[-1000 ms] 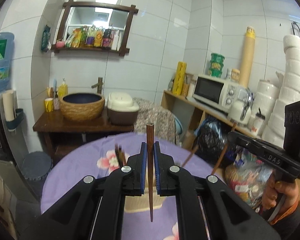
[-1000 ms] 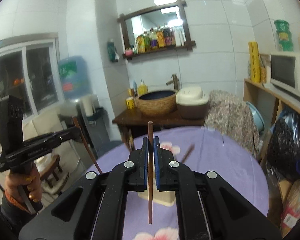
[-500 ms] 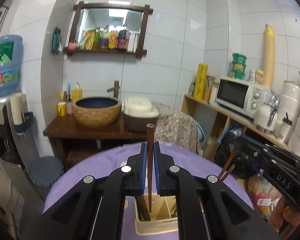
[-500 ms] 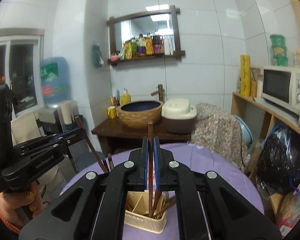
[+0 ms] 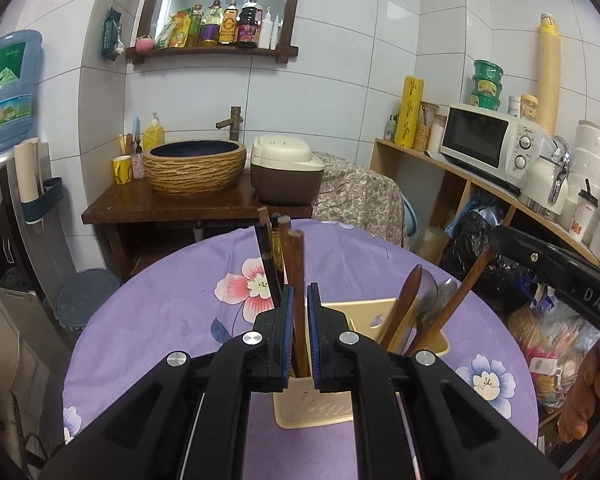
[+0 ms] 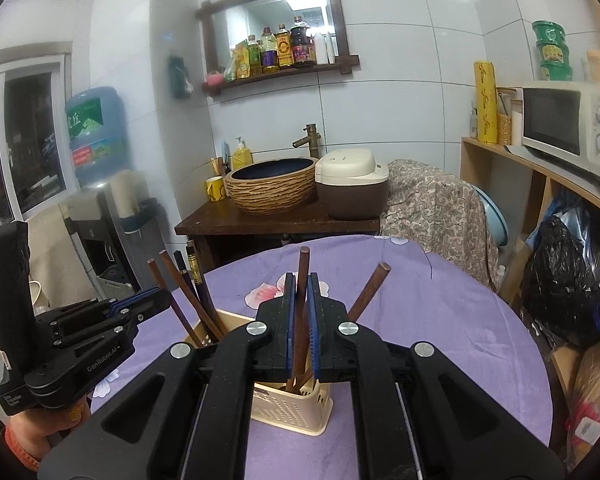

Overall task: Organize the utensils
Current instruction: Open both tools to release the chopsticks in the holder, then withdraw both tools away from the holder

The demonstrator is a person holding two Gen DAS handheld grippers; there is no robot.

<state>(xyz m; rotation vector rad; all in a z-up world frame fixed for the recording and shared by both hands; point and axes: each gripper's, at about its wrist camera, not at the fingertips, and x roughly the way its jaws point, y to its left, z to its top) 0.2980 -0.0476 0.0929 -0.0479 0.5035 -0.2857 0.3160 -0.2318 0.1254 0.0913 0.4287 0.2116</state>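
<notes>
Both grippers have come down toward the table since a second ago. The left gripper (image 5: 299, 332) then held its brown chopstick (image 5: 298, 280) clear above the purple cloth; now the stick's lower end sits inside the cream utensil holder (image 5: 320, 408), beside the dark chopsticks (image 5: 268, 256) already standing there. The right gripper (image 6: 300, 324) has made the same descent: its chopstick (image 6: 301, 280) hung free over the cloth before and now reaches down into the holder's other side. The holder itself, earlier small and largely hidden behind the fingers, now fills the space just below each gripper.
</notes>
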